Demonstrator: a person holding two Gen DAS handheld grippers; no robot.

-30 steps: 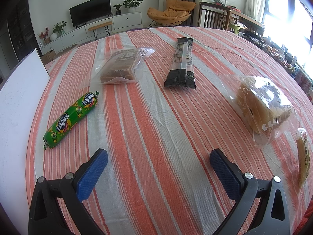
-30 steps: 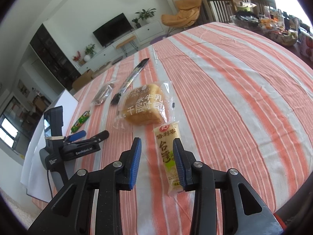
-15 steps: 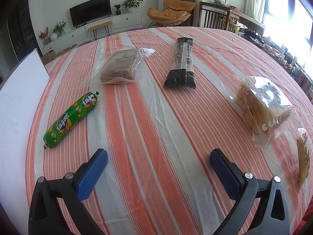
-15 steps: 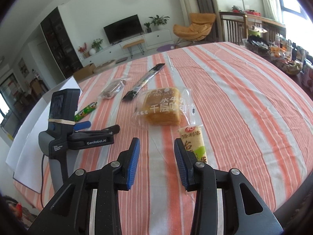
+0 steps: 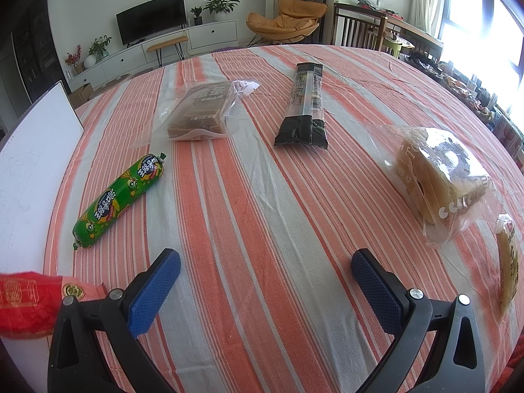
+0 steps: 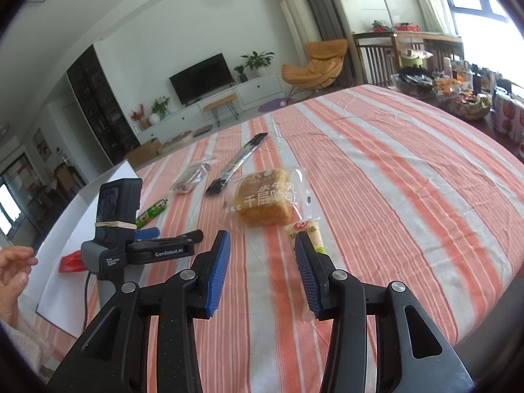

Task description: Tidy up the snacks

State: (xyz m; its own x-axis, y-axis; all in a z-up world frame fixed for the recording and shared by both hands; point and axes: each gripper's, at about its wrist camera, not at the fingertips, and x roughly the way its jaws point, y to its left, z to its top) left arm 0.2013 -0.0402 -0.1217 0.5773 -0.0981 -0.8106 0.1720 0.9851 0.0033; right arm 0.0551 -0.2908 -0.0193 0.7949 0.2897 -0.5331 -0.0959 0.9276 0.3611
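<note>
Several snacks lie on the striped tablecloth [image 5: 262, 196]: a green sausage [image 5: 119, 201], a bagged brown cake [image 5: 199, 111], a long black pack [image 5: 304, 108], a bagged bread loaf [image 5: 439, 177] and a yellow-green pack [image 5: 507, 262] at the right edge. My left gripper [image 5: 265, 262] stands wide open over bare cloth. My right gripper [image 6: 262, 242] is opening with nothing between its pads; the yellow-green pack [image 6: 308, 229] lies just behind its right finger, the bread loaf [image 6: 265, 199] beyond. The left gripper [image 6: 167, 234] shows at the left of the right wrist view.
A white board [image 5: 29, 180] lies along the table's left side, with a red packet [image 5: 26, 304] on its near end. A person's hand [image 6: 13, 268] is at the far left. A side table with bowls [image 6: 458, 98] stands beyond the table's right edge.
The right gripper's jaws have widened and its view has lifted and tilted up. A red packet has appeared at the lower left of the left wrist view. The left gripper stayed put.
</note>
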